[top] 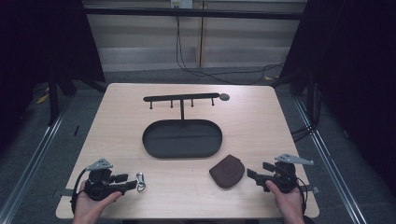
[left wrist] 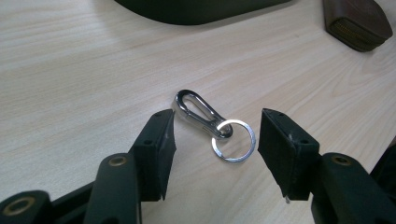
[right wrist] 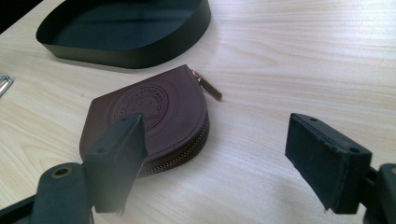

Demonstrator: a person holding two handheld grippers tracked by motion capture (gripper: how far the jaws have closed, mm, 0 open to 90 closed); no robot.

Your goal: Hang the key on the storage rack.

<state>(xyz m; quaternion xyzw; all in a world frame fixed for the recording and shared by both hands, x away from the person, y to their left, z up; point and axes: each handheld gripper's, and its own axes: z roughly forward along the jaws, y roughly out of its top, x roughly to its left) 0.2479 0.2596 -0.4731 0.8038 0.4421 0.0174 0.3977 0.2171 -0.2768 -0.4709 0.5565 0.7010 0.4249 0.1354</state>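
Observation:
A silver snap hook with a key ring (top: 140, 181) lies flat on the wooden table near its front left. My left gripper (top: 128, 182) sits just left of it, low over the table. In the left gripper view the snap hook and ring (left wrist: 215, 130) lie between the spread jaws of the left gripper (left wrist: 215, 133), and neither pad touches them. A brown leather zip pouch (top: 227, 171) rests at the front right. My right gripper (top: 258, 170) is open beside it. In the right gripper view the pouch (right wrist: 154, 109) lies just ahead of the right gripper (right wrist: 215, 135), partly behind one jaw.
A black oval tray (top: 182, 154) sits mid-table, with a black rack of small hooks (top: 181, 98) standing at its far edge. The tray's rim (right wrist: 135, 56) lies just beyond the pouch. Bare tabletop lies between the two grippers and on both sides of the tray.

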